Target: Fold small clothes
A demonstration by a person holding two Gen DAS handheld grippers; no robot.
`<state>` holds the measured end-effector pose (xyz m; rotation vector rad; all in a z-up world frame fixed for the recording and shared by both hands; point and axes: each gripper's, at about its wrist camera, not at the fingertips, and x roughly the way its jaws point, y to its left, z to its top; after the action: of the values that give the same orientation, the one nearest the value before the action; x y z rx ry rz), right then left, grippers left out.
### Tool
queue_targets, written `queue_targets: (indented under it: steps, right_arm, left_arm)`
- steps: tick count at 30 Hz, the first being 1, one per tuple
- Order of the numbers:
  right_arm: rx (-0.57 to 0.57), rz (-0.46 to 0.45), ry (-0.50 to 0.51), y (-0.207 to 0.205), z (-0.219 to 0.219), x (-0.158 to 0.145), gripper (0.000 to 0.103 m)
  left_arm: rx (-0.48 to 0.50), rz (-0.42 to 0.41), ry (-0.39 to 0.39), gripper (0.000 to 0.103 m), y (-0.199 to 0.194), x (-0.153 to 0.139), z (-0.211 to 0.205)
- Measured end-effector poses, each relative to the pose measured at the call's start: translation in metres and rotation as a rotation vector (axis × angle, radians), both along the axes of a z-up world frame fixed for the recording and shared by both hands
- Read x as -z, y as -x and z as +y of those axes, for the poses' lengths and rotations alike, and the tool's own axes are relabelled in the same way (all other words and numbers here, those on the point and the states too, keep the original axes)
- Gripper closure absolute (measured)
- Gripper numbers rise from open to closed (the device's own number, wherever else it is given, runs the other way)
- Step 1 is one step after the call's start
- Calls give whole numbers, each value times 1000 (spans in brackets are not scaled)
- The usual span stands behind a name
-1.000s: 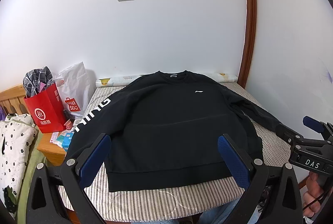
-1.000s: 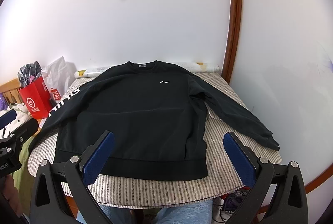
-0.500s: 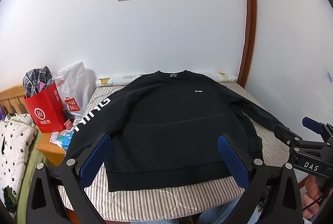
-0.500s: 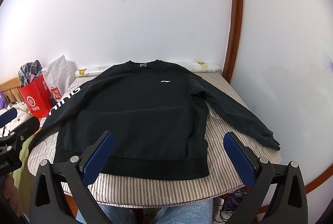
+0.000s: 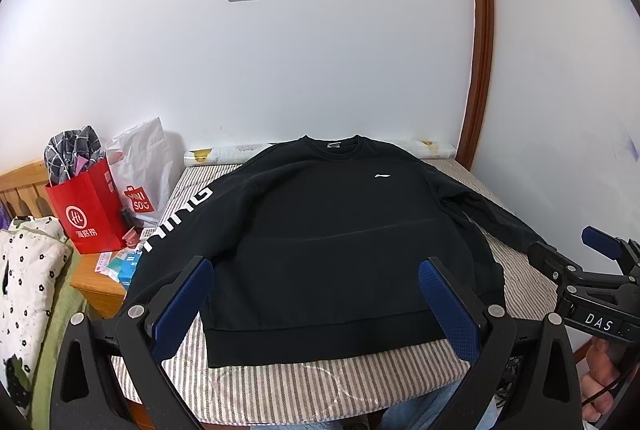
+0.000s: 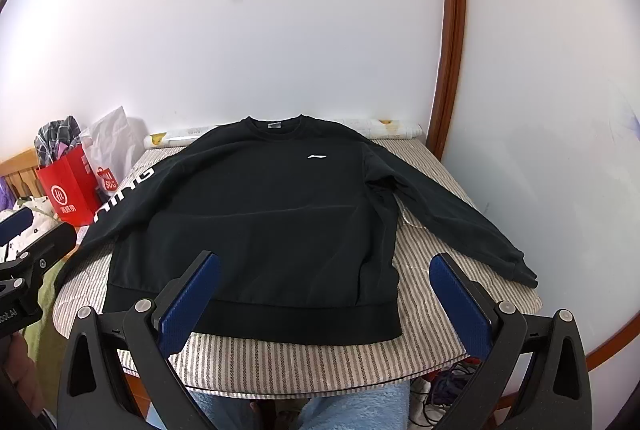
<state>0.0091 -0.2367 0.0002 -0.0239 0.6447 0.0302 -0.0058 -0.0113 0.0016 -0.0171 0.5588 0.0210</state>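
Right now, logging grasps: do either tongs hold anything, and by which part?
Nothing is held. Left tongs and right tongs are open above the sweatshirt.

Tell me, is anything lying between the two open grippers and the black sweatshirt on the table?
Nothing visible. The sweatshirt lies flat and uncovered on the striped table. The left hand-held gripper and the right hand-held gripper hover open above its near hem.

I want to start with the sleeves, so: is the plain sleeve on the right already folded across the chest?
No, the plain sleeve lies stretched out sideways over the striped mattress, away from the sweatshirt body.
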Motion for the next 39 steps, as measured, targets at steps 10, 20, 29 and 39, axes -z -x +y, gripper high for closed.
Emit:
queue_targets:
  steps: [10, 20, 29, 39]
  right_arm:
    - [-1, -8, 3, 1, 1, -1, 0]
    - [-6, 33, 53, -18, 5, 28, 0]
    - [-5, 75, 71, -54, 13, 77, 0]
    - [-45, 186, 62, -107, 28, 130, 1]
  left_arm:
    - [5, -1, 11, 0, -1, 3, 0]
    - [-27, 110, 89, 0, -34, 49, 34]
    - [-146, 163, 285, 1, -61, 117, 112]
    - [-255, 193, 569, 7, -88, 171, 190]
